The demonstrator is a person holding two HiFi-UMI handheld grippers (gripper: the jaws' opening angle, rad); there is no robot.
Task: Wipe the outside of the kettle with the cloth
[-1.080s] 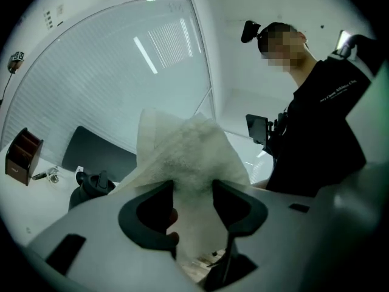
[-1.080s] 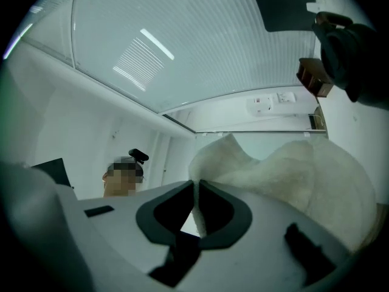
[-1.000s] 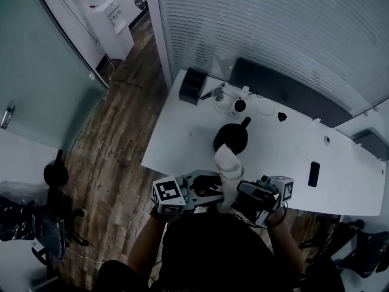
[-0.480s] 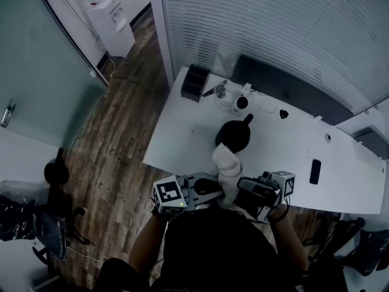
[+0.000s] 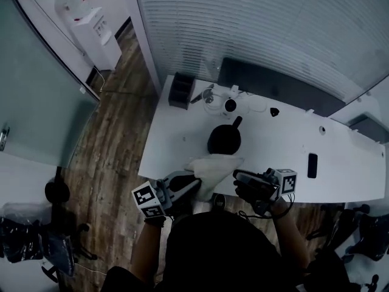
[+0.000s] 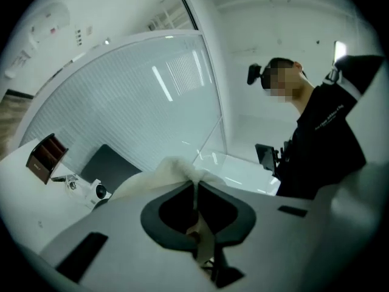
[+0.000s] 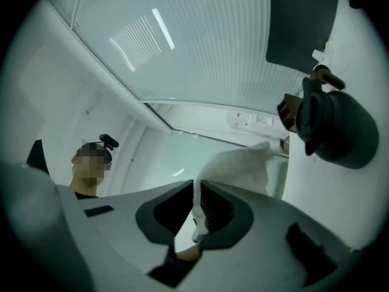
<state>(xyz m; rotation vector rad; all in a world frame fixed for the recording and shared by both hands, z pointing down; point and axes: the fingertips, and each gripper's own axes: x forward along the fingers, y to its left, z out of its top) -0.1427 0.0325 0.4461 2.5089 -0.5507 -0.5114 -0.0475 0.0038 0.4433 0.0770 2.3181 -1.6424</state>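
Observation:
The black kettle (image 5: 224,139) stands on the white table (image 5: 285,151), its spout toward the far side; in the right gripper view the kettle (image 7: 335,126) sits at the right. A white cloth (image 5: 213,166) is stretched sideways just in front of the kettle, over the table's near edge. My left gripper (image 5: 193,181) is shut on the cloth's left end, and the cloth (image 6: 164,169) bunches beyond its tips (image 6: 196,184). My right gripper (image 5: 238,176) is shut on the right end, with the cloth (image 7: 243,166) rising from its jaws (image 7: 196,190).
A black box (image 5: 181,89) and a small white camera (image 5: 230,105) with cables stand at the table's far left. A phone (image 5: 312,165) lies at the right, a small black object (image 5: 275,111) further back. A water dispenser (image 5: 91,23) stands across the wooden floor.
The cloth hung upright from the right gripper alone; the left gripper has closed on it and it now spans flat between both. Both grippers have shifted.

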